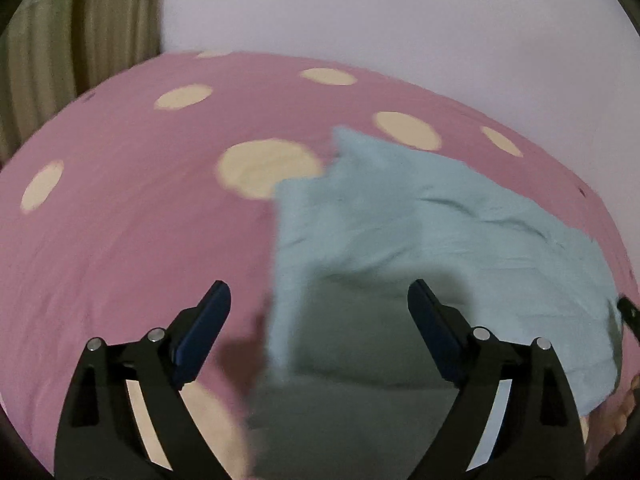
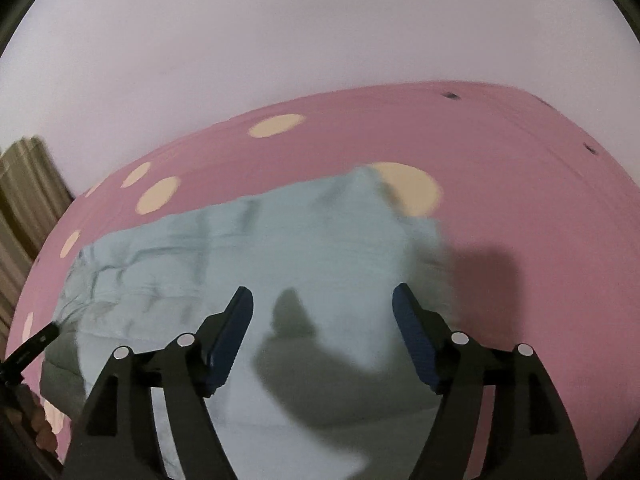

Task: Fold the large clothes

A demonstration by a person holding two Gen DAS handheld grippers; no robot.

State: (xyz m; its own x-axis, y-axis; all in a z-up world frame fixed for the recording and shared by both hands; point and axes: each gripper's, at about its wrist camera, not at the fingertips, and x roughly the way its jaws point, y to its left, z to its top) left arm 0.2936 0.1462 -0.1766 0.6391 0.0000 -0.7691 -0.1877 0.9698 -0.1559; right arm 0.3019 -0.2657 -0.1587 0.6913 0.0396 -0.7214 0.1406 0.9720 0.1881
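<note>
A pale blue garment [image 1: 420, 240] lies partly folded on a pink bed sheet with cream dots [image 1: 140, 208]. In the left wrist view my left gripper [image 1: 319, 298] hovers open above the garment's left edge, nothing between its blue pads. In the right wrist view the same blue garment [image 2: 248, 252] spreads below my right gripper [image 2: 322, 302], which stands open over the cloth near its right edge, with only shadow between its fingers. The other gripper's tip [image 2: 34, 342] shows at the far left there. Both views are motion-blurred.
The pink dotted sheet [image 2: 520, 200] covers the bed out to a pale wall [image 1: 380, 12] behind. Striped curtains [image 1: 80, 32] hang at the back left. A person's hand [image 2: 40, 424] shows at the lower left edge of the right wrist view.
</note>
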